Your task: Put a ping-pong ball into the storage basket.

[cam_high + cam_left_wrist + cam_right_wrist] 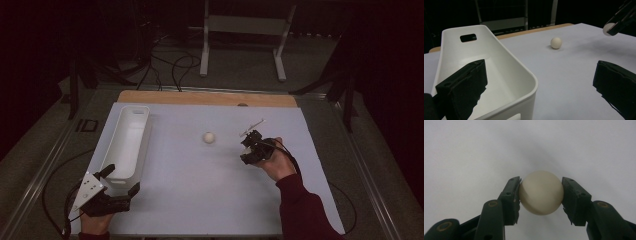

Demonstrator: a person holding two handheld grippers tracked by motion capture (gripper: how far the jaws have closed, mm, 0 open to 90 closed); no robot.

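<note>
A cream ball (pixel 541 192) sits clamped between the two jaws of my right gripper (pixel 541 195), held above the white table. That right gripper (pixel 250 146) is right of centre in the high view, and at the top right of the left gripper view (pixel 614 27) with the ball (pixel 608 29) in it. A second cream ball (pixel 208 137) lies loose on the table, also seen from the left gripper (pixel 556 42). My left gripper (pixel 121 180) stands open at the near left, its jaws straddling the near end of a long white bin (pixel 125 145).
The white bin (pixel 506 65) runs along the table's left side, with a handle slot at its far end. A wooden strip (pixel 207 98) edges the table's far side. Cables and a white metal stand (pixel 245 25) lie on the floor beyond.
</note>
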